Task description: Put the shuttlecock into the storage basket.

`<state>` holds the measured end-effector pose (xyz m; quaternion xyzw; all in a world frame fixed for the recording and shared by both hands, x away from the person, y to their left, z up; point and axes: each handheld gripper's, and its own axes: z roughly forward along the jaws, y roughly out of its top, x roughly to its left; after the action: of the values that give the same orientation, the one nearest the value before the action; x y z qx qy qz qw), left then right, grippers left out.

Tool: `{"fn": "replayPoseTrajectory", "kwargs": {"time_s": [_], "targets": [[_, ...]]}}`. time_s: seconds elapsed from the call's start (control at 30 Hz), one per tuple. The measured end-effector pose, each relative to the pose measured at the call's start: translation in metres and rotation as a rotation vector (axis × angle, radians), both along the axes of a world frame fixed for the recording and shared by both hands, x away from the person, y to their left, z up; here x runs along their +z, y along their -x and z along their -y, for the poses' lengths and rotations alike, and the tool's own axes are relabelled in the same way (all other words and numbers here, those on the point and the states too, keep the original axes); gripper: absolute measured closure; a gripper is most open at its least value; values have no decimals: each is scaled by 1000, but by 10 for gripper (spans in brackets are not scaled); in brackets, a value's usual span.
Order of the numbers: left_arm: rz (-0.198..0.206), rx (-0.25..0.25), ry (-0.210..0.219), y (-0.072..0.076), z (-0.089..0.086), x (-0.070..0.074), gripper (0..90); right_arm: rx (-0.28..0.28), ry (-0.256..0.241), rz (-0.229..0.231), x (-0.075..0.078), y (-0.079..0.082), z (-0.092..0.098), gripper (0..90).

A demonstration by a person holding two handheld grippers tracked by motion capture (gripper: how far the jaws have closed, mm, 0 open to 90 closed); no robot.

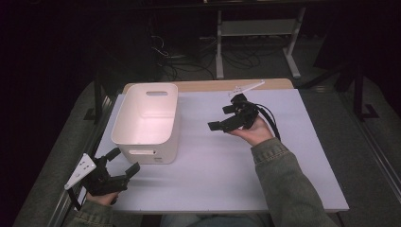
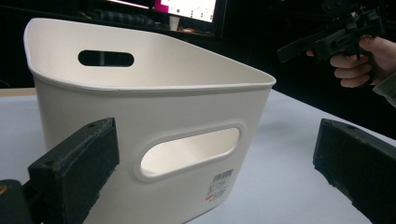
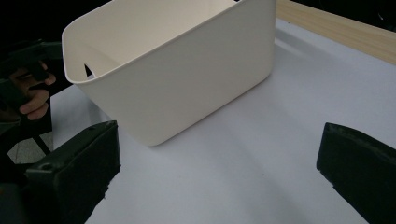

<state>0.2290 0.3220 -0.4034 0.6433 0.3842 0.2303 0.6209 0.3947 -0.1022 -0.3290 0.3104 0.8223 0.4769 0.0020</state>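
My two handheld grippers are matte black blocky things, and the left black gripper carries a pale grey three-cornered plate with little holes in it, while the right black gripper has its own pale plate and a loop of black cable trailing off it. Up close, the jaws are chunky black slabs with rough, scuffed faces and a small screw hole near the top. I'm wearing an olive-green jacket sleeve with a buttoned-looking cuff.
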Motion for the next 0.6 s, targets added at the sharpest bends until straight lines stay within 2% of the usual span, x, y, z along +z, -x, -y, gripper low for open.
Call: {"fn": "replayPoseTrajectory", "kwargs": {"time_s": [0.13, 0.43, 0.6], "targets": [[1, 0, -7, 0, 0, 0, 0, -1, 2, 7, -5, 1, 6, 0], [-2, 5, -3, 0, 0, 0, 0, -29, -40, -2, -17, 4, 28, 0], [-1, 5, -8, 0, 0, 0, 0, -17, -56, -2, -21, 6, 36, 0]]}}
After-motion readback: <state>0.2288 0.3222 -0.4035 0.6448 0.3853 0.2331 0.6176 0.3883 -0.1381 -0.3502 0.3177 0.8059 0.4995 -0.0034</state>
